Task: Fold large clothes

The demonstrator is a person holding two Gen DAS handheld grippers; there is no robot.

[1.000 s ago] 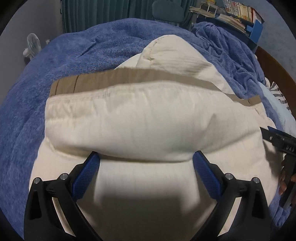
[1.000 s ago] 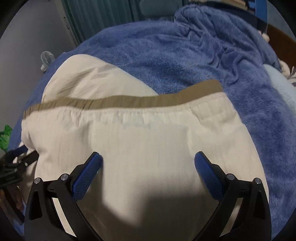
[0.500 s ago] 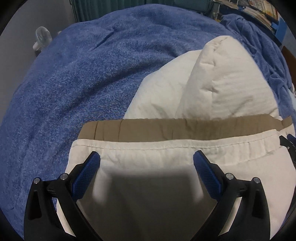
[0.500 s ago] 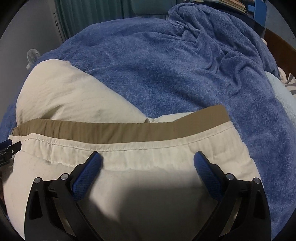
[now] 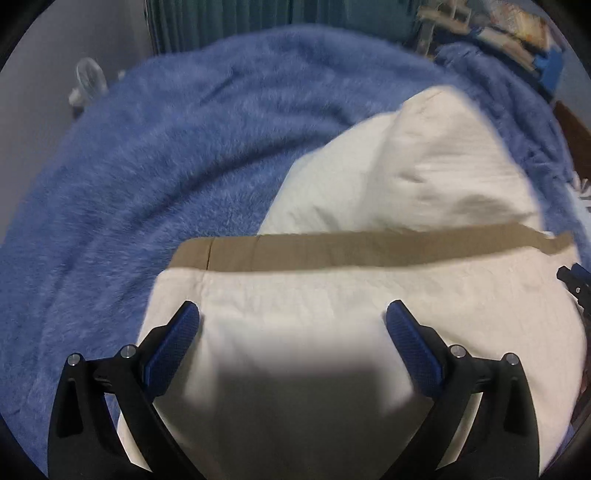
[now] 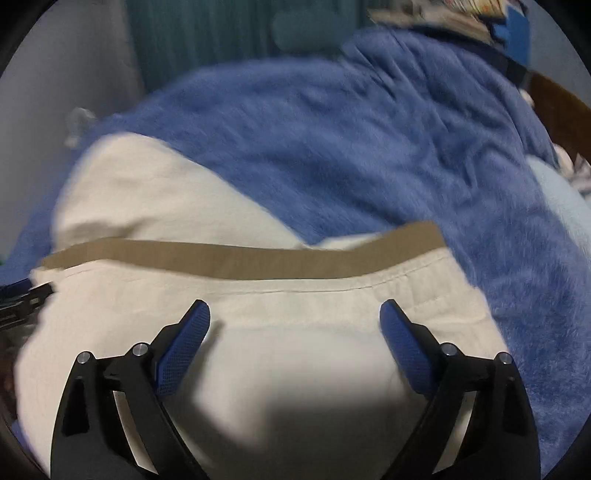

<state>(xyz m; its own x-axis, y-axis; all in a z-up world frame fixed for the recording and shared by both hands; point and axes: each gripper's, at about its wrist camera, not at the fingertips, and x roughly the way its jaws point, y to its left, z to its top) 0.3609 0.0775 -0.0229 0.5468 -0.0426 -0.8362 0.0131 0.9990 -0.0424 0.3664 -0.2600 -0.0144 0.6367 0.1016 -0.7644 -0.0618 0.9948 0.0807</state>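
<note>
Centrally: cream garment [image 5: 332,325], large, with a tan band [image 5: 369,251] running across its width; it lies spread on a blue fleece blanket [image 5: 166,166]. Beyond the tan band a further cream portion [image 5: 436,162] rises in a rounded, peaked fold toward the far side. Both views are motion-blurred, so seams and fine detail are hard to read.

Left gripper [image 5: 291,325]: fingers spread wide, blue textured pads [image 5: 173,347] facing inward, holding nothing. The cream cloth lies directly beneath and ahead of it, filling the gap between the fingers; the tan band crosses just beyond the tips. Whether the tips touch the cloth cannot be told. The garment's left edge sits just outside the left finger, with blanket beyond.

Right gripper [image 6: 295,325]: likewise spread wide with nothing clasped, blue pads [image 6: 406,350] flanking the cloth. The garment [image 6: 295,369] lies under and ahead of it, the tan band [image 6: 240,258] just past the tips, the band's right end [image 6: 424,236] near the blanket [image 6: 369,147]. The cream fold [image 6: 140,192] sits ahead and to the left.

Each gripper shows at the edge of the other's view: the right one's dark tip [image 5: 572,277] at the garment's right margin, the left one's [image 6: 26,299] at the left margin.

Surroundings: teal curtain [image 5: 258,18] behind the blanket; a small white fan [image 5: 86,83] at far left; a cluttered shelf with books [image 6: 443,14] at upper right; a brown wooden edge [image 6: 554,107]; a pale blue cloth [image 6: 561,199] at right
</note>
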